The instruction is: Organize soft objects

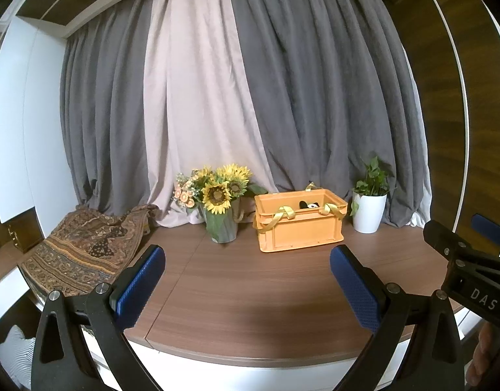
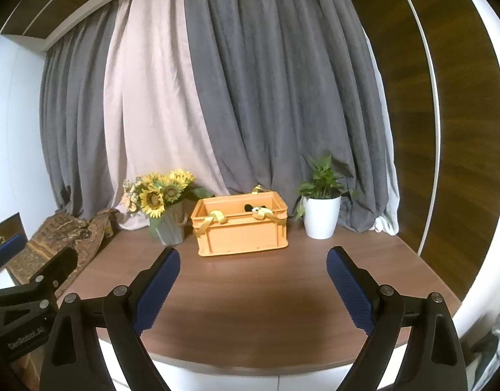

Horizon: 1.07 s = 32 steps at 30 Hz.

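Observation:
An orange plastic crate [image 1: 300, 226] with yellow ribbon handles stands at the back of the wooden table [image 1: 250, 293]; it also shows in the right wrist view [image 2: 241, 228]. A black-and-white plush toy [image 1: 310, 205] peeks over its rim, seen too in the right wrist view [image 2: 256, 208]. A patterned brown cloth [image 1: 83, 247] lies at the table's left end, also in the right wrist view [image 2: 64, 238]. My left gripper [image 1: 248, 280] is open and empty above the table's front. My right gripper [image 2: 253, 286] is open and empty beside it.
A vase of sunflowers [image 1: 219, 202] stands left of the crate, and a green plant in a white pot [image 1: 369, 208] stands right of it. Grey and pale curtains [image 1: 250, 97] hang behind. A wooden wall panel [image 2: 462, 163] is on the right.

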Motion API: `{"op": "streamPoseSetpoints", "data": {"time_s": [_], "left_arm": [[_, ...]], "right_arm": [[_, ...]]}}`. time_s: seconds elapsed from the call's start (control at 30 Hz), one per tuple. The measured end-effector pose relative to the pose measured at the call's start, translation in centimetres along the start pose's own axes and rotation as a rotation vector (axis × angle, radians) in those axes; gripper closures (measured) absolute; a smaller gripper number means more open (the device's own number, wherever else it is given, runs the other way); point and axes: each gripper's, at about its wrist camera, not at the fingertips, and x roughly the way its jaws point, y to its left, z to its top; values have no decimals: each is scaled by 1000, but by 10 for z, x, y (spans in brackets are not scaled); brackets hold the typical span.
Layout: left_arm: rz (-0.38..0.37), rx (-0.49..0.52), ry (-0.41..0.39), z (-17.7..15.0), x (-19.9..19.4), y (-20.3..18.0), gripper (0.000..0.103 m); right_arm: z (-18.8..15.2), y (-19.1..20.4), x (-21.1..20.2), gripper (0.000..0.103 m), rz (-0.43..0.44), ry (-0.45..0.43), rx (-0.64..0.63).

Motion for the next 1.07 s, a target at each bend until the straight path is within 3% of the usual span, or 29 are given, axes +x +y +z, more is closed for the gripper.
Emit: {"op": "streamPoseSetpoints", "data": {"time_s": [1.07], "left_arm": [[2, -4, -13, 1, -11, -3, 0]], "right_arm": [[-1, 0, -9, 10, 1, -4, 4]]}}
